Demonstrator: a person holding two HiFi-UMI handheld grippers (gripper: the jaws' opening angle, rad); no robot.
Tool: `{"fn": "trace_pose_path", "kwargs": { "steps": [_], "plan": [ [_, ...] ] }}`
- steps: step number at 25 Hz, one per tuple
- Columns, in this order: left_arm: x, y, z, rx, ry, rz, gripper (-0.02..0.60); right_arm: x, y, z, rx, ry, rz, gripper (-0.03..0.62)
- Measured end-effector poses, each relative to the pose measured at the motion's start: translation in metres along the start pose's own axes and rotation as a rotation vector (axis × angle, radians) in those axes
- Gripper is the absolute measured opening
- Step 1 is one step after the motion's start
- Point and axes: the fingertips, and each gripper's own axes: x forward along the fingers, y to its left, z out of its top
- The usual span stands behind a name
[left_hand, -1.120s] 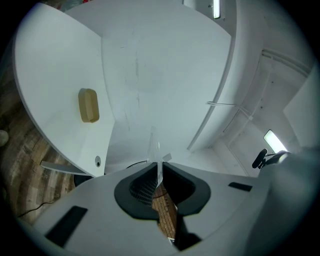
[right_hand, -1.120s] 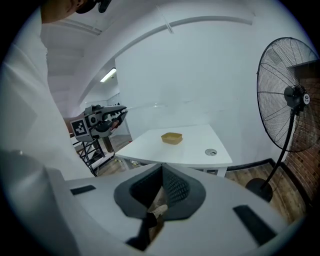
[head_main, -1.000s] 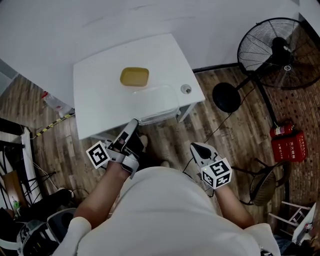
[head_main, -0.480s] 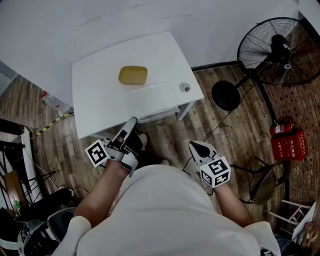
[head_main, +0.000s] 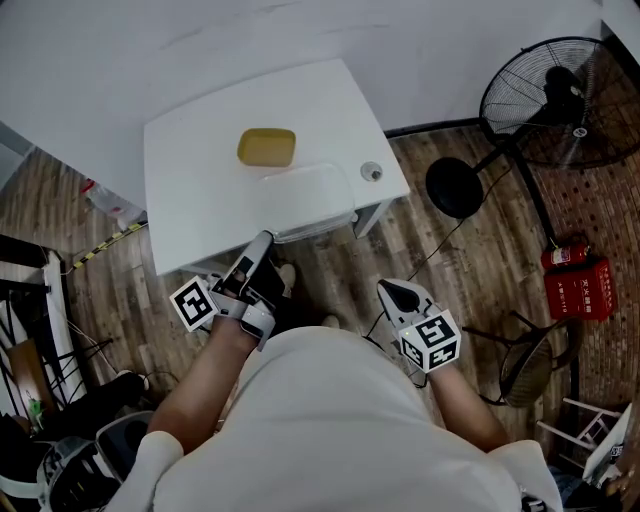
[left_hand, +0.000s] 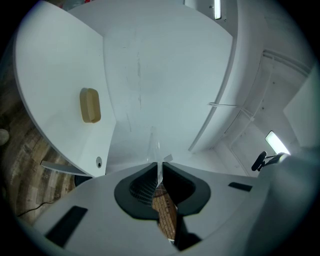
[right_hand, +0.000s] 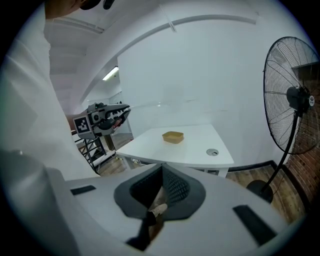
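As far as I can see, left tongs (head_main: 264, 241) clamp a clear plastic sheet (head_main: 305, 200). It's see-through, level, and pointing away over the white tabletop (head_main: 200, 190), near a tan tray (head_main: 266, 147). Right tongs (head_main: 389, 291) are closed on nothing.

A clear plastic sheet (head_main: 305, 205), thin, rectangular with rounded corners and nearly invisible, is hanging roughly level over the near edge of the white worktop (head_main: 190, 170). The left tongs (head_main: 264, 240) are pinching its near left corner.
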Motion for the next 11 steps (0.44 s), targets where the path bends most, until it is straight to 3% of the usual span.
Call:
{"fn": "trace_pose_path", "kwargs": {
  "steps": [11],
  "plan": [
    [0.007, 0.010, 0.013, 0.007, -0.001, 0.007, 0.041, 0.010, -0.005, 0.002, -0.006, 0.016, 0.005, 0.006]
  ]
}}
